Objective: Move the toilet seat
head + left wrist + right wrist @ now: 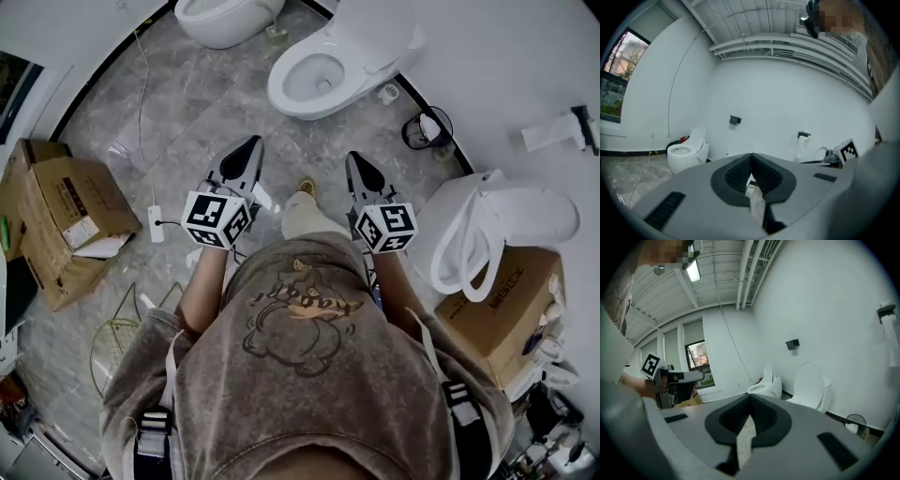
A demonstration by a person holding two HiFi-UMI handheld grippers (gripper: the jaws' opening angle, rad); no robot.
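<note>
Underfoot in the head view lies a grey marbled floor [187, 103]. The person stands on it with the left gripper [249, 145] and the right gripper [356, 161] held out side by side, both pointing toward a white toilet [309, 80] by the curved wall [506, 56]. Its toilet seat [375, 42] stands raised against the back with the bowl open, well apart from both grippers. A second toilet [225, 19] sits further along the wall, a wire bin [427, 129] stands near the first one, and cardboard boxes [66, 216] lie at the left. Looking along the left gripper, its jaws are pressed together with nothing between them; beyond them, the wall carries a paper roll [801, 147]. Along the right gripper the jaws likewise meet, empty, and the raised seat shows ahead, to the right of them and well clear.
</note>
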